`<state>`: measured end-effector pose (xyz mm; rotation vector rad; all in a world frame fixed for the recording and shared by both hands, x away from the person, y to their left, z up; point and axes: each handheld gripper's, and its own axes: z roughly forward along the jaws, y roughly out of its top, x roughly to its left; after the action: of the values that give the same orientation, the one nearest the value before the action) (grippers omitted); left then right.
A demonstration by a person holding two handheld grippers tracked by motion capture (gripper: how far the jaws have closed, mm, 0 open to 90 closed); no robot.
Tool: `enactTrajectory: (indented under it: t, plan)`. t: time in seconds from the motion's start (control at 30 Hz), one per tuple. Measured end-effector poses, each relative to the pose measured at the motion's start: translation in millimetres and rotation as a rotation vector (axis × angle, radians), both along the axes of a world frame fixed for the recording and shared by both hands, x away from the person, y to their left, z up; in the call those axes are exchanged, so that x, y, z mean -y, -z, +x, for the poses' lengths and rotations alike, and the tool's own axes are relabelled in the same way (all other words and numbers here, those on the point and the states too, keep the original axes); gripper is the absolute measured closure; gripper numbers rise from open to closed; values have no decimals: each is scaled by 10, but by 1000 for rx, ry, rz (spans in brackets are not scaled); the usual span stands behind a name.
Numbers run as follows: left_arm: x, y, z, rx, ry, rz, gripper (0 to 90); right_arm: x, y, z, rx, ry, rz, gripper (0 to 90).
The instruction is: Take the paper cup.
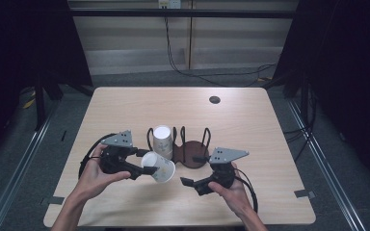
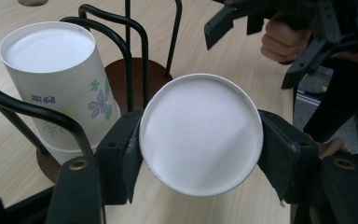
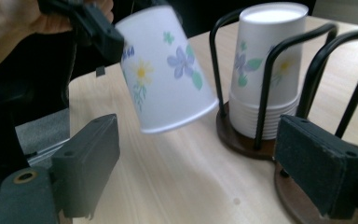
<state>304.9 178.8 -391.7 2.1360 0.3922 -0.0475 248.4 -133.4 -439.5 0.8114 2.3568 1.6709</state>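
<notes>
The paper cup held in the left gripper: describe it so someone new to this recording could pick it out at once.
On the wooden table, near its middle, stands a black wire rack holding a stack of cups upside down. Just in front of it, the left gripper clamps the single paper cup by its narrow end. Unlike the stacked cups, this white flower-printed one is tilted, off the table and outside the rack.

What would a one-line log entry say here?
left gripper: shut on paper cup | right gripper: open, empty | cup stack: in wire rack

Behind the wire cup rack the table lies bare; its front is crowded by both grippers.
</notes>
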Motion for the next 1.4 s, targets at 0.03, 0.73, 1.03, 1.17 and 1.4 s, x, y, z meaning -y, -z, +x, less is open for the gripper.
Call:
enactTrajectory:
  t: [0.03, 0.73, 1.03, 1.17, 1.4]
  plan:
    - [-2, 10, -6, -5, 0, -2, 361, -10, 15, -7, 1, -4, -10, 137]
    - [179, 31, -125, -47, 56, -45, 365, -141, 70, -60, 33, -97, 12, 139]
    - [229, 13, -150, -65, 71, -40, 366, -154, 69, -60, 48, -121, 16, 154]
    - [241, 17, -147, -75, 80, -48, 366, -183, 76, -74, 50, -132, 10, 154]
    - [283, 17, -156, -86, 87, -67, 367, -216, 94, -69, 53, -136, -1, 182]
